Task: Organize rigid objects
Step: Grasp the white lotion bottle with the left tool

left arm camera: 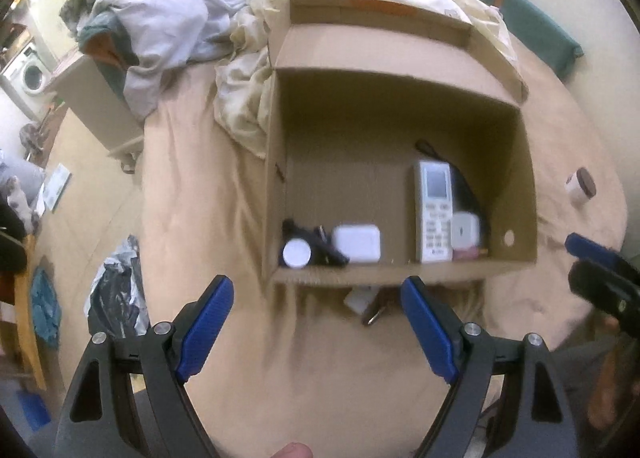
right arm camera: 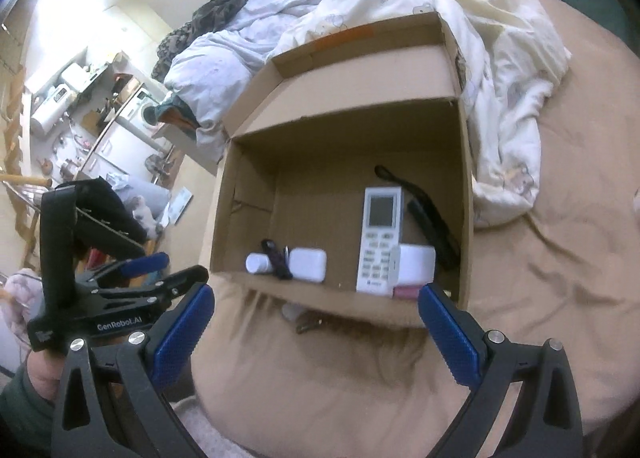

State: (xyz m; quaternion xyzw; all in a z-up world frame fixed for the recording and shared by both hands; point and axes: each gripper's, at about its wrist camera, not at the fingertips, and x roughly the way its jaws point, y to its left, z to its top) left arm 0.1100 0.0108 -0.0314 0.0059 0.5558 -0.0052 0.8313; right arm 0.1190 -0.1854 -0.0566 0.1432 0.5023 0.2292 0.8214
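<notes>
Resting on a tan bedsheet [left arm camera: 192,186], cardboard box [left arm camera: 400,58], rumpled duvet [right arm camera: 500,58]

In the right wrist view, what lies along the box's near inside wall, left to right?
Small white round-capped bottle → black elongated gadget → white rounded square case → white remote control with grey screen → white rectangular box.

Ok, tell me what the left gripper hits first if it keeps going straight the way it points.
Probably the near wall of the cardboard box, just ahead of the open left gripper. The small items on the bed by that wall lie lower, so depth is unclear.
</notes>
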